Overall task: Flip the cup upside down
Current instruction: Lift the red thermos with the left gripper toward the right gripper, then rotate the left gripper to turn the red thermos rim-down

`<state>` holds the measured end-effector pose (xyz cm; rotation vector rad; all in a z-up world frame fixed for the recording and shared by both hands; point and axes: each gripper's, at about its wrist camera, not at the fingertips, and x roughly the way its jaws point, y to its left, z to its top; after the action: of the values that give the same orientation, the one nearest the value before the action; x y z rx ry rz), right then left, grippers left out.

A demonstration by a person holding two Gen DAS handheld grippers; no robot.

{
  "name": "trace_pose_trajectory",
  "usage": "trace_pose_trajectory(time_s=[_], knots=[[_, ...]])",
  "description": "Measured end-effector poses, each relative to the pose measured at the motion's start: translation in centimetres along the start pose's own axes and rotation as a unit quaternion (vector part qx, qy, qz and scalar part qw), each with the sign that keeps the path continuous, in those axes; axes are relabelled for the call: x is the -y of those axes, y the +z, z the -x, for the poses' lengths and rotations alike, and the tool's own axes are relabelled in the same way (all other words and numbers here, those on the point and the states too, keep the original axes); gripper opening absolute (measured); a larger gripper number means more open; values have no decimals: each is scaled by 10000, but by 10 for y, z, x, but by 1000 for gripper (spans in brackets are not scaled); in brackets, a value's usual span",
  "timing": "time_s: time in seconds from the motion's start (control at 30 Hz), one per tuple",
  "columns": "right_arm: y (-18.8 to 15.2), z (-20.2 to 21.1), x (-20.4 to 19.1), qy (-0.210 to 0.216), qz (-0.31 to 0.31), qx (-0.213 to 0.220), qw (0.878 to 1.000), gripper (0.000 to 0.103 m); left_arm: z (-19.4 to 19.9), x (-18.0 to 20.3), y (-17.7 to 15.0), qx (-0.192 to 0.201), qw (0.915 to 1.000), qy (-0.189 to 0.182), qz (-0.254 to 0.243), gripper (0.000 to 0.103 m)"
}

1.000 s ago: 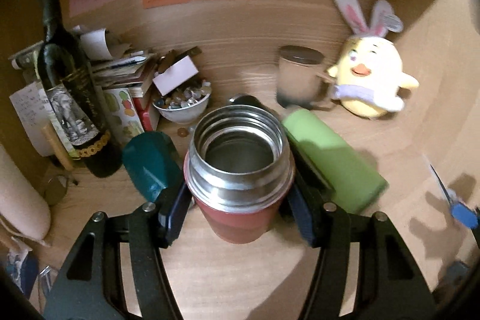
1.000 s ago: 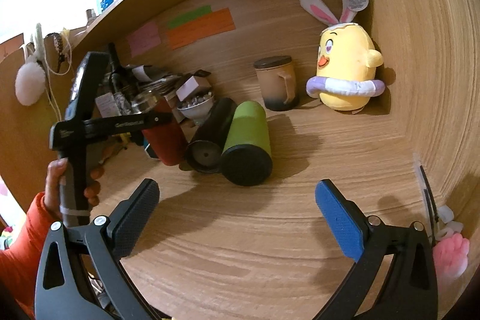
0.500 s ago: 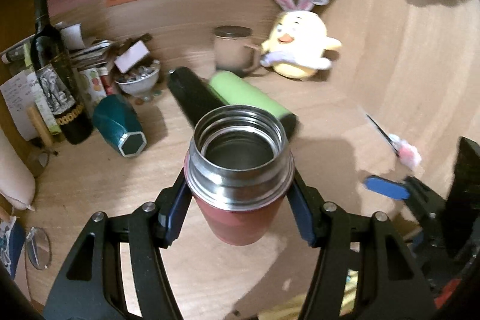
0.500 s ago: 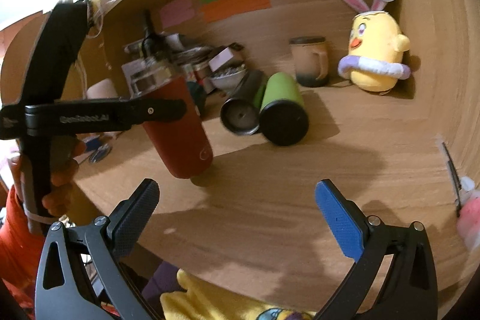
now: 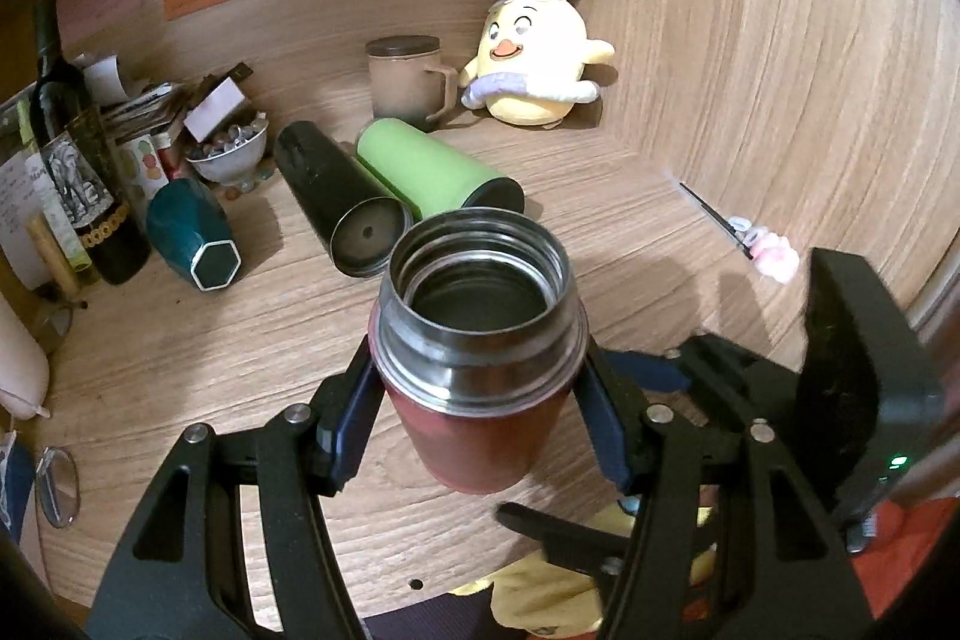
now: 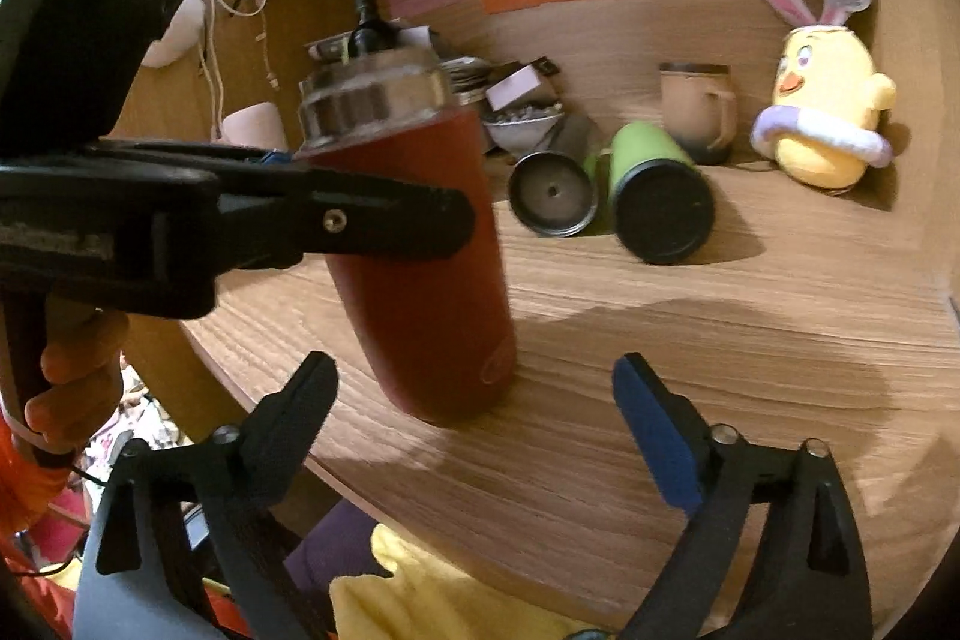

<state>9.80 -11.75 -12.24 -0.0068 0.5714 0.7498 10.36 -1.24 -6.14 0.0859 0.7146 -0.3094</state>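
Note:
My left gripper (image 5: 474,418) is shut on a red cup with a steel threaded rim (image 5: 480,340). It holds the cup upright, mouth up, in the air over the front of the wooden desk (image 5: 180,340). In the right wrist view the red cup (image 6: 420,244) hangs just above the desk edge, clamped below its rim by the left gripper (image 6: 288,214). My right gripper (image 6: 474,400) is open and empty, its fingers either side of the cup's base and just in front of it. The right gripper also shows in the left wrist view (image 5: 780,400).
A black tumbler (image 5: 342,196) and a green tumbler (image 5: 432,172) lie on their sides mid-desk. A teal cup (image 5: 192,232), a wine bottle (image 5: 72,148), a bowl (image 5: 228,154), a lidded mug (image 5: 408,82) and a plush chick (image 5: 534,64) stand farther back. Scissors (image 5: 720,226) lie by the right wall.
My left gripper has lifted the red cup off the desk and carried it forward and right, toward the desk's front edge. My right gripper has come close to the cup's base.

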Motion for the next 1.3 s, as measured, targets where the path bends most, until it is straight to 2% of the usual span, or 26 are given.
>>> trace_pose_trajectory(time_s=[0.33, 0.5, 0.63, 0.87, 0.93, 1.07, 1.13, 1.23, 1.3], knots=[[7, -22, -2, 423, -70, 48, 9991, 65, 2, -7, -3, -10, 9996, -257, 92, 61], [6, -23, -5, 387, -17, 132, 9992, 63, 10, -9, -2, 65, 9994, -308, 130, 61], [5, -22, -8, 342, 22, 118, 9993, 63, 25, -14, 0, 308, 9986, -352, 232, 64], [5, -14, -11, 306, 56, 92, 9995, 63, 53, -33, 8, 798, 9951, -129, 572, 66], [5, -13, -10, 313, 33, 74, 9995, 62, 62, -44, 10, 977, 9922, 53, 766, 66], [6, -9, -10, 253, 29, 46, 9997, 60, 61, -66, 12, 1047, 9887, 263, 1038, 66], [7, -7, -10, 241, 22, 34, 9997, 59, 46, -76, 14, 838, 9897, 301, 1120, 62], [8, -5, -9, 254, 10, -7, 9997, 59, 19, -83, 12, 462, 9919, 149, 1177, 48], [9, -5, -10, 226, 12, -35, 9997, 59, 3, -84, 11, 229, 9927, 97, 1183, 34]])
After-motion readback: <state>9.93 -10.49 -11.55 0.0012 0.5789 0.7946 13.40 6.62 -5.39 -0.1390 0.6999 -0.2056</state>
